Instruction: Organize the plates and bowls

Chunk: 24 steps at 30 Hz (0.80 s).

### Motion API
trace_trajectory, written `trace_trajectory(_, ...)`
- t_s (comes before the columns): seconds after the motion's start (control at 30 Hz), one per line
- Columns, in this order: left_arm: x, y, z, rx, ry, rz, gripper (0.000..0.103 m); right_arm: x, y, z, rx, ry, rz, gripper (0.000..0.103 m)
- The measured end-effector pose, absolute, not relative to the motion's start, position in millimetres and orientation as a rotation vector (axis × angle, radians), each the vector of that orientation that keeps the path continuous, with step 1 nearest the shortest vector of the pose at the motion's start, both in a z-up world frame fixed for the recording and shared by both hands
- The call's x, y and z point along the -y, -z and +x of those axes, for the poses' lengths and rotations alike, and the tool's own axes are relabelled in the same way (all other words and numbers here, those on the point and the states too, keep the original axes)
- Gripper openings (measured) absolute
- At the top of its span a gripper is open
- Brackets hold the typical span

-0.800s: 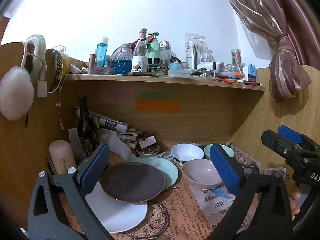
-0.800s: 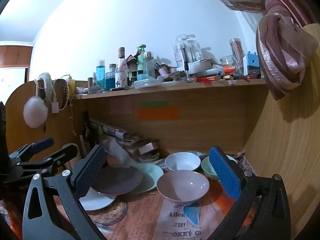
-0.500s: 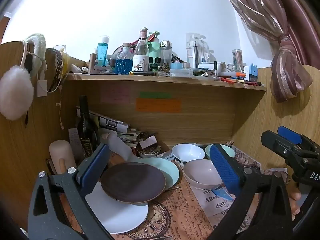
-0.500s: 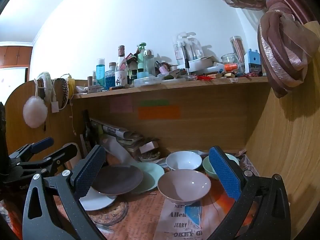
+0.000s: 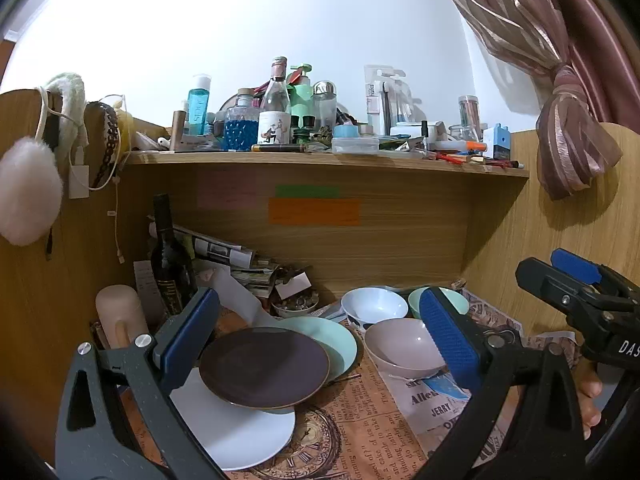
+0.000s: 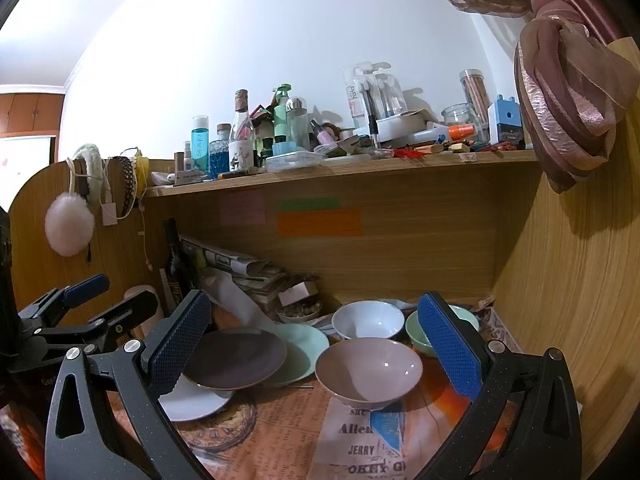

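Centrally, dark brown plate (image 5: 264, 366) atop white plate (image 5: 236, 436), mint plate (image 5: 340, 344).

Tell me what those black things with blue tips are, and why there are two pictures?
They are tongs. A person holds one in each hand, and each has a little camera looking forward along its fingers, so you get two pictures of one desk. The left tongs and the right tongs are both open and hold nothing. On the newspaper-covered desk lie three plates: a dark brown plate overlapping a white plate and a mint green plate. Beside them are a pink bowl, a white bowl and a green bowl.
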State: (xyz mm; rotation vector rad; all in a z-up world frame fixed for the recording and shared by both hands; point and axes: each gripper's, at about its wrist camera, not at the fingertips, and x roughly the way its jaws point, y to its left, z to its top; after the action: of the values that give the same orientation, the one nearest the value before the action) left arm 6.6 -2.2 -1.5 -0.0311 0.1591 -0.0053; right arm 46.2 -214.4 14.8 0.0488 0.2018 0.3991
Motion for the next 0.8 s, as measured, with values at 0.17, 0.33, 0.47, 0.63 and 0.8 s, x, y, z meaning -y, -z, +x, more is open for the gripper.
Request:
trace_trajectory(0.17,3.7,0.6,5.4,-0.156,0.009,-0.03,0.102,215.5,-13.9,44.8,-0.199,-0.398,0.051,0.103)
trace_trajectory(0.33,5.5,0.3,5.5,-0.159,0.01,-0.028,0.102,215.4,-14.1,44.2,-0.199,-0.404,0.052,0.103)
trace_trajectory(0.47,5.7,-0.2,5.5,-0.16,0.011,-0.028,0.102,215.0,-14.4,43.6,-0.198,-0.405,0.052,0.103)
trace_trajectory(0.63,6.5,-0.4,5.7,-0.159,0.008,-0.027,0.102,214.4,-14.6,41.7,-0.194,-0.406,0.05,0.103)
trace_trajectory(0.8,7.8,-0.9,4.9,-0.156,0.007,-0.03,0.102,214.7,-14.8,42.3,-0.193,-0.408,0.048,0.103)
